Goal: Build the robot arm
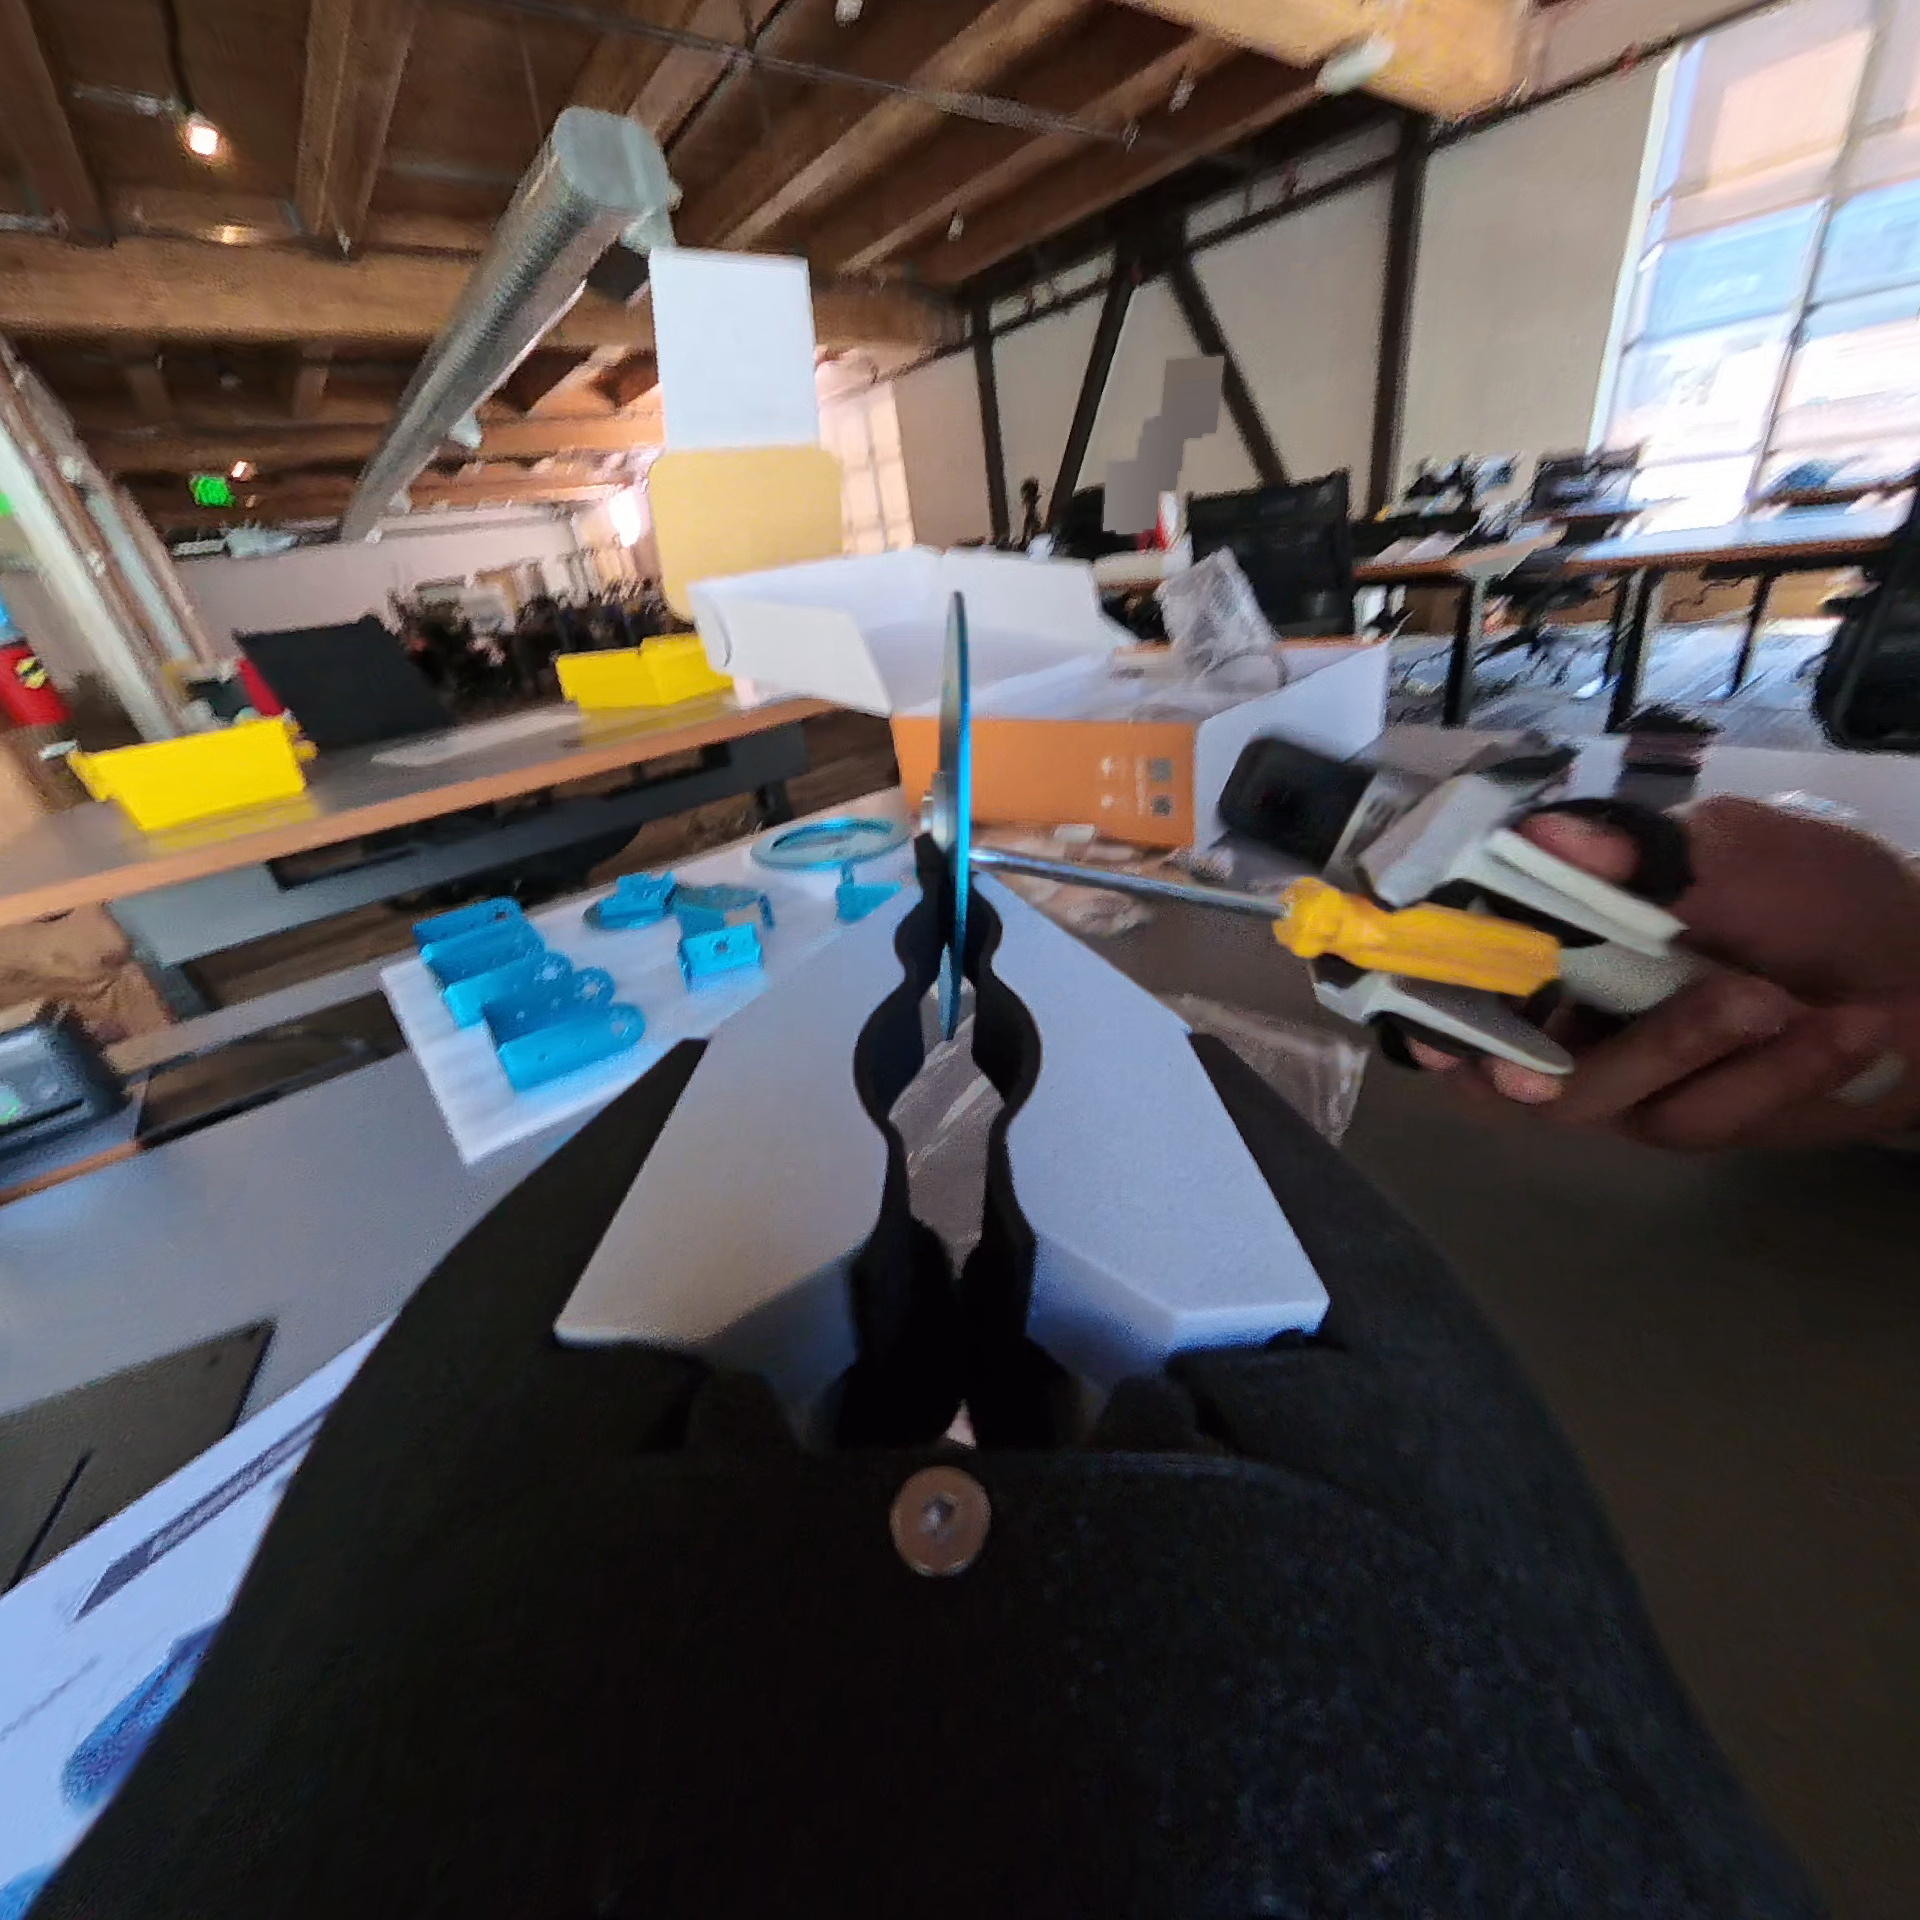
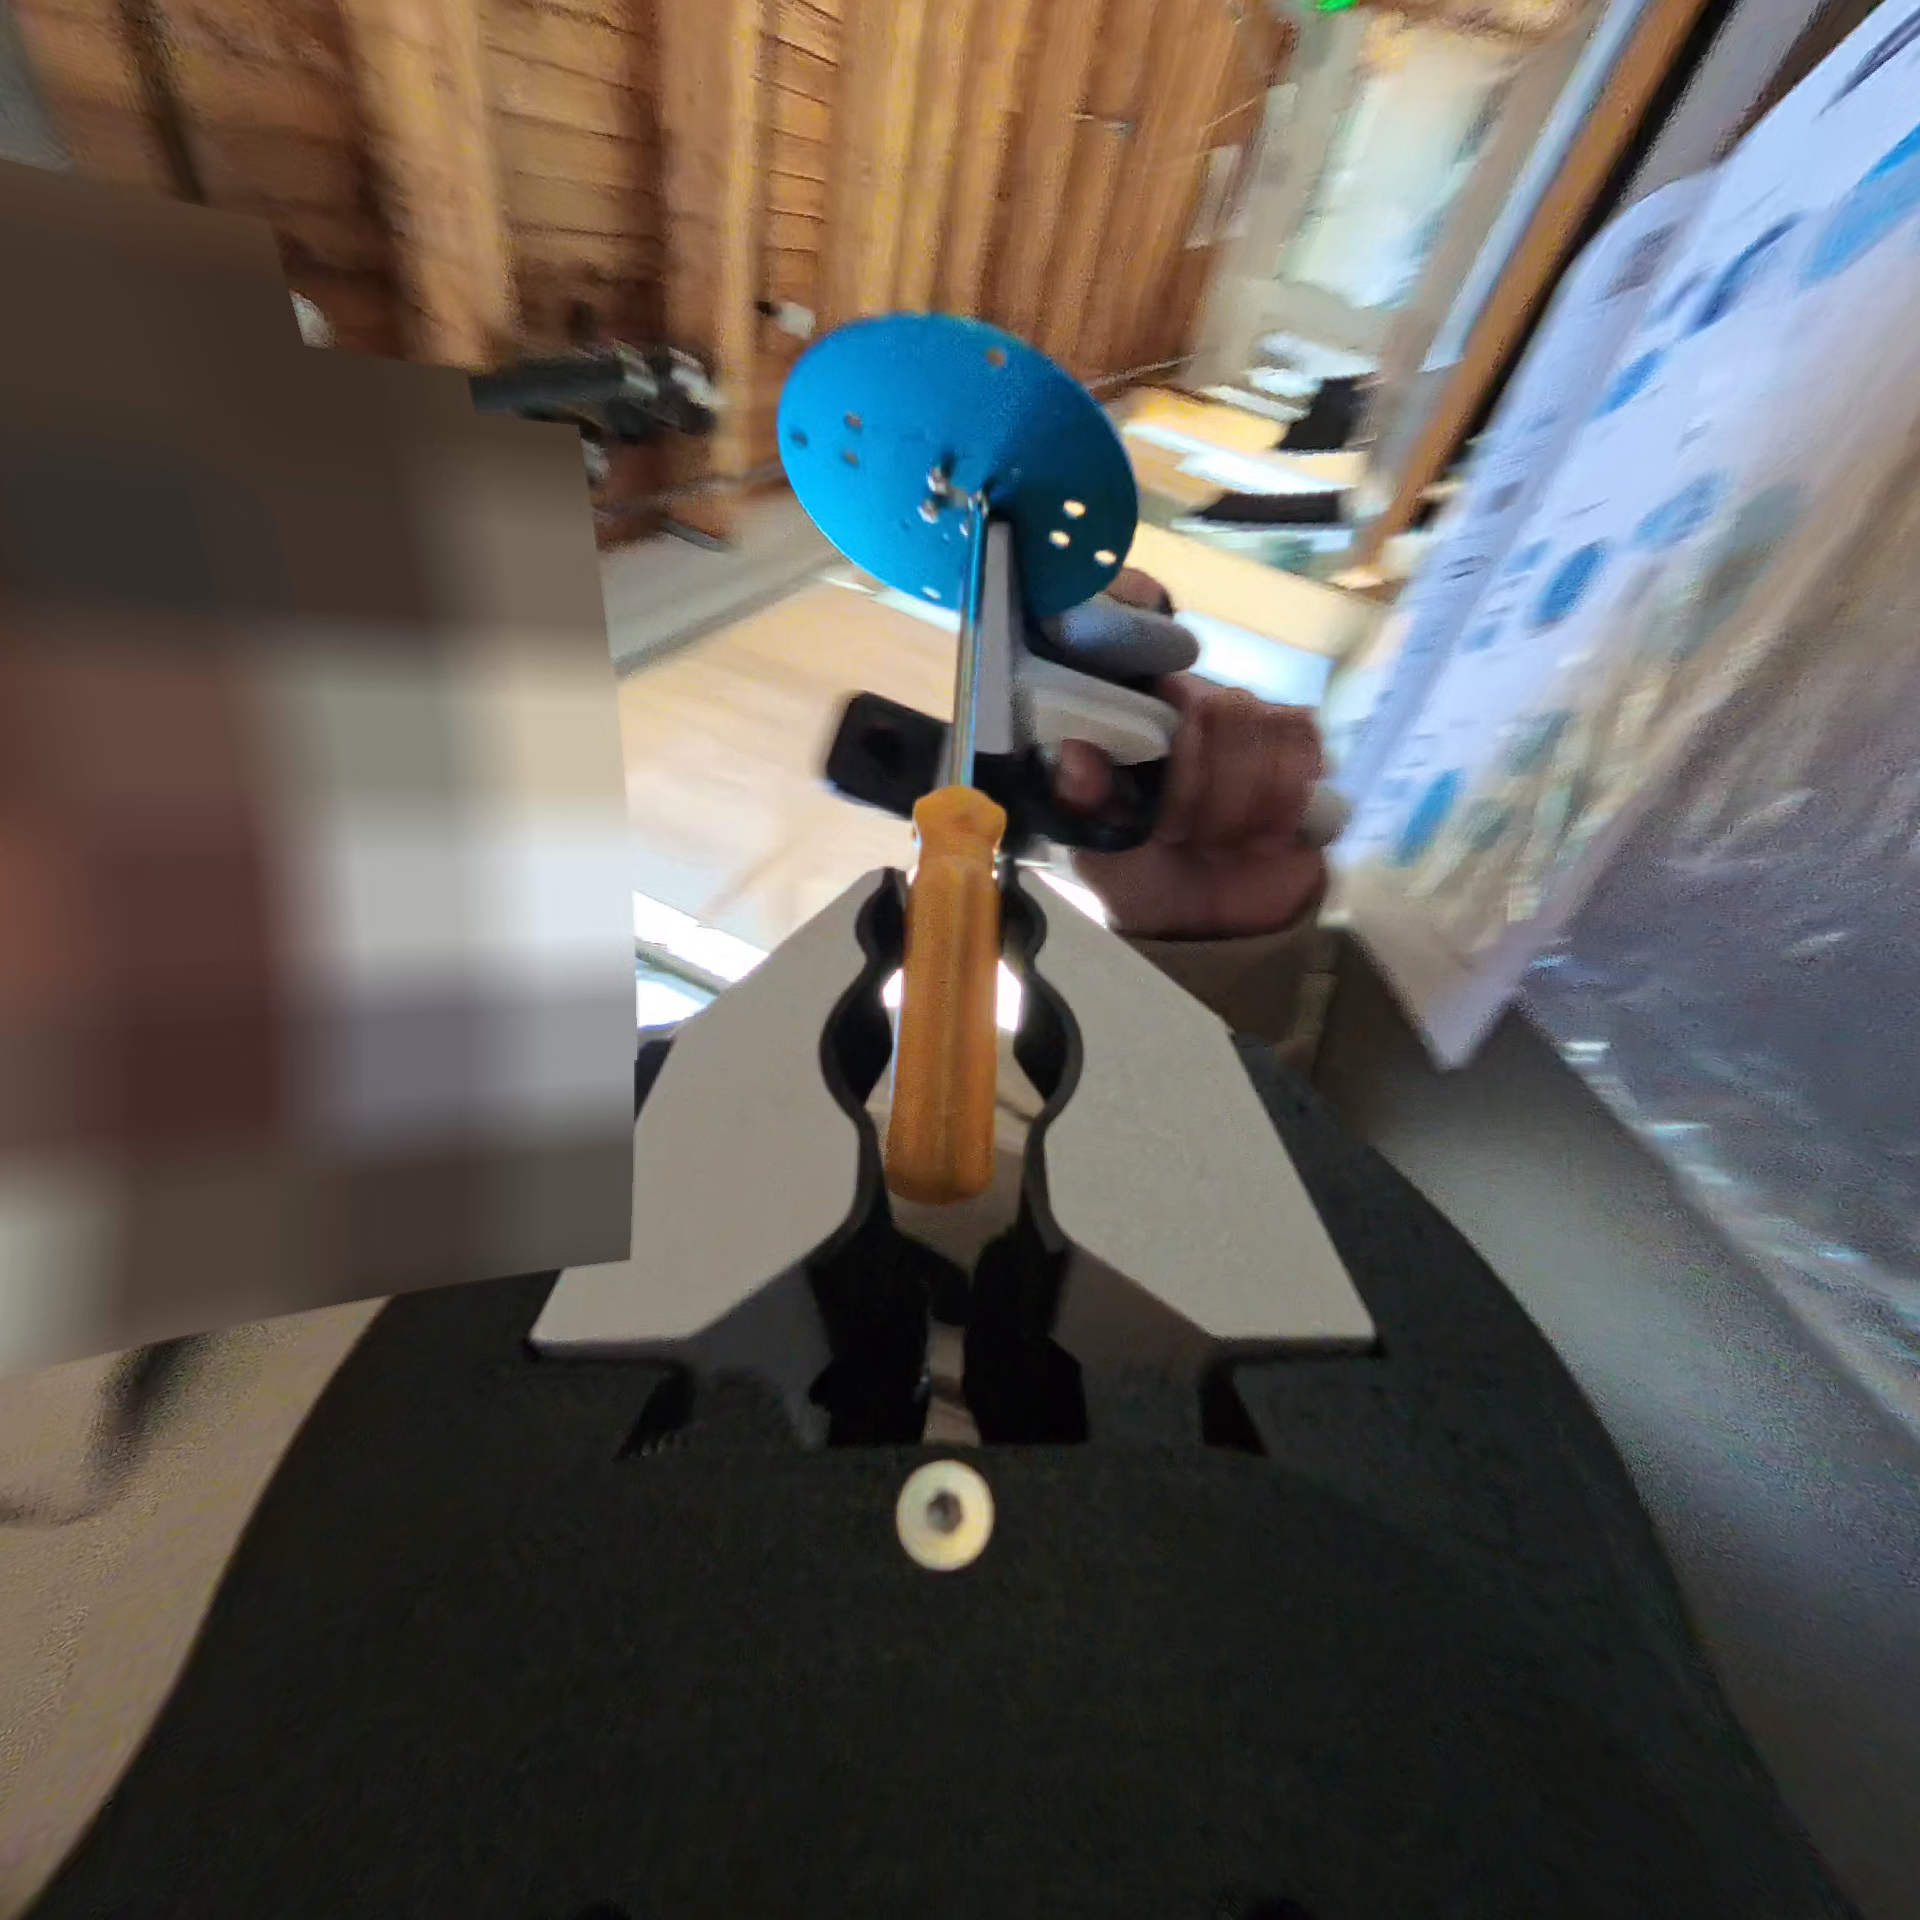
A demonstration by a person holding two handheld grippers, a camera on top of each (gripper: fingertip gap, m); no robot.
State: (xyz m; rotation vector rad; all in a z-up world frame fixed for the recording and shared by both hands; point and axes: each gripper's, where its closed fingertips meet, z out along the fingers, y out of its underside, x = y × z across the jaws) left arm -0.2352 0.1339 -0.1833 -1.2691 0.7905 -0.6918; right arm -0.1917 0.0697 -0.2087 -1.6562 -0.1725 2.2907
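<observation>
My left gripper (image 1: pixel 951 935) is shut on a thin blue metal disc (image 1: pixel 954 727) and holds it upright and edge-on above the table. My right gripper (image 2: pixel 951 904) is shut on the yellow handle of a screwdriver (image 2: pixel 940 1039). In the right wrist view the disc (image 2: pixel 894 436) shows its round face with small holes, and the screwdriver's shaft tip touches a screw near the disc's centre. In the left wrist view the right gripper (image 1: pixel 1340 935) comes in from the right with the screwdriver (image 1: pixel 1413 935), held by a hand (image 1: pixel 1787 966).
Several blue metal brackets (image 1: pixel 530 987) and a blue ring (image 1: pixel 831 840) lie on a white foam sheet (image 1: pixel 644 977) to the left. An open orange and white box (image 1: pixel 1049 758) stands behind. Yellow bins (image 1: pixel 197 769) sit on a far table. A printed paper sheet (image 2: pixel 1621 582) lies at right.
</observation>
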